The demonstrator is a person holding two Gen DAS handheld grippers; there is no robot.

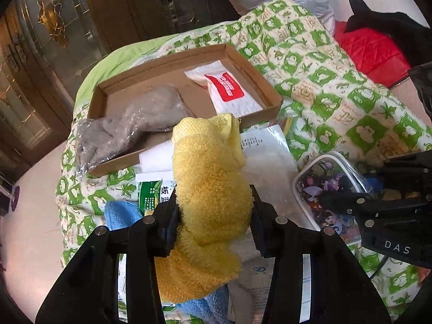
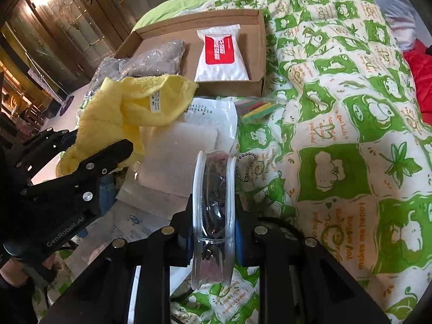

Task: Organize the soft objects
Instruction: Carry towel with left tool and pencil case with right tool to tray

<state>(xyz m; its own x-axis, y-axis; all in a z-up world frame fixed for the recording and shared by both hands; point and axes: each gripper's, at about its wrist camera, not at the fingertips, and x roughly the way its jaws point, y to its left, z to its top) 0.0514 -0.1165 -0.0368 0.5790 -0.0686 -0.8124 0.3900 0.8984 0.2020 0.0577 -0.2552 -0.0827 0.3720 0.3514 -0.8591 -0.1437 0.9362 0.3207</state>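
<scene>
The left gripper point(image 1: 214, 210) pinches a fluffy yellow terry towel point(image 1: 208, 189), its jaws about half spread with the pads pressed into the bunched cloth on both sides. The towel is lifted off the pile. In the left wrist view its long axis runs from 6 o'clock to 12 o'clock: the loose lower end hangs below the jaws and the folded upper end points toward the shallow brown cardboard box point(image 1: 253, 62) at 12 o'clock. In the right wrist view the same towel point(image 2: 140, 108) drapes at 10 o'clock, a small white label showing on its fold.

The right gripper point(image 2: 213, 224) is nearly pressed together, clamping a clear plastic pouch with white rims and a cartoon print point(image 2: 213, 202). The pouch stands on edge between the pads, its long axis running from 6 o'clock up to 12 o'clock in the right wrist view, with a ball chain point(image 2: 249, 167) dangling at its upper right. From the left wrist view the pouch point(image 1: 324, 178) sits at 3 o'clock.

Inside the box lie a grey cloth wrapped in clear plastic point(image 1: 140, 118), spilling over the box's near left edge, and a white packet with a red label point(image 1: 226, 89). Everything rests on a green-and-cream patterned quilt point(image 1: 324, 86). Under the towel lie a white plastic bag point(image 1: 267, 162) and a blue towel point(image 1: 121, 213) at 8 o'clock.
</scene>
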